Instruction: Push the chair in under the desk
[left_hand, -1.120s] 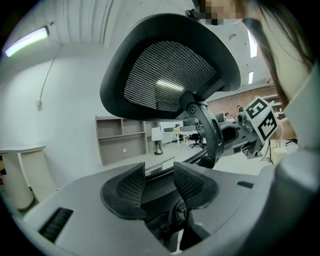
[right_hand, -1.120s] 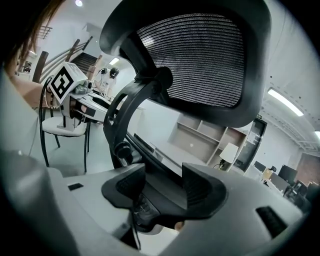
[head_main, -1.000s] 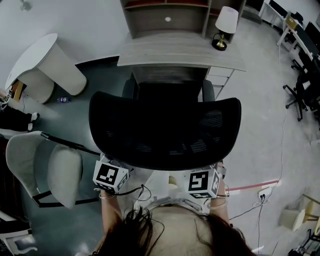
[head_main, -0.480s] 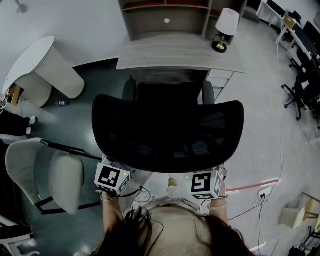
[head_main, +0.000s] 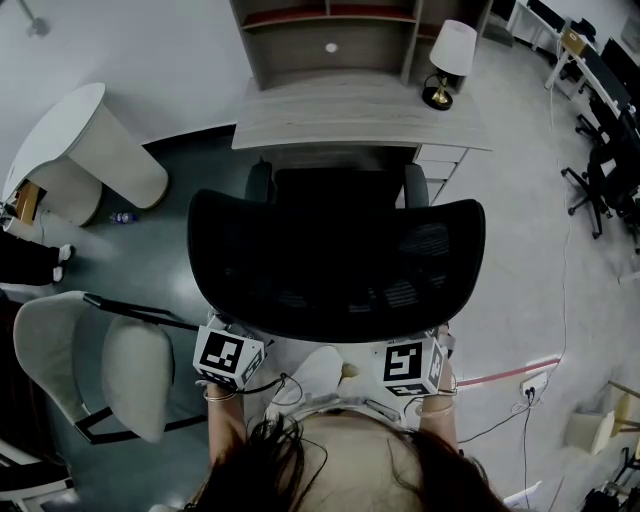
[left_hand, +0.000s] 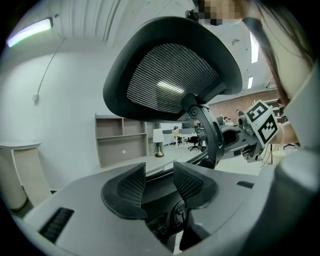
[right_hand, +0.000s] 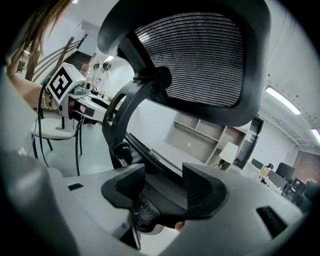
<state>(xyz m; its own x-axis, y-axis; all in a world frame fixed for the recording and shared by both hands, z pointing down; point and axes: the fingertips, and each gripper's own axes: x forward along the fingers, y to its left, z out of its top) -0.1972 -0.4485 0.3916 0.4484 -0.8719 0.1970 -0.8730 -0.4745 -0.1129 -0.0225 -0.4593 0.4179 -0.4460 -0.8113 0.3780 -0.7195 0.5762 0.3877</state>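
- Looking down on the black mesh chair (head_main: 340, 190), seat front just nosing under the desk (head_main: 360, 110), backrest (head_main: 335, 270) well short of the edge.
- Straight ahead from both grippers to the chair, then on to the desk beyond: push line directly away from the person, square to the desk's long edge.
- Left gripper (left_hand: 159, 182): jaws apart, dark rear of the chair showing in the gap, no pinch on anything.
- Right gripper (right_hand: 162, 187): spread the same way, dark chair frame between the jaws, not clamped.
- Tucked just behind the backrest's lower corners, one each side, about equally near (so an even two-handed shove looks the sensible call).
- From the head view alone: the remaining gap to the desk.
- From the gripper views alone: the jaw state, hidden under the backrest from above.
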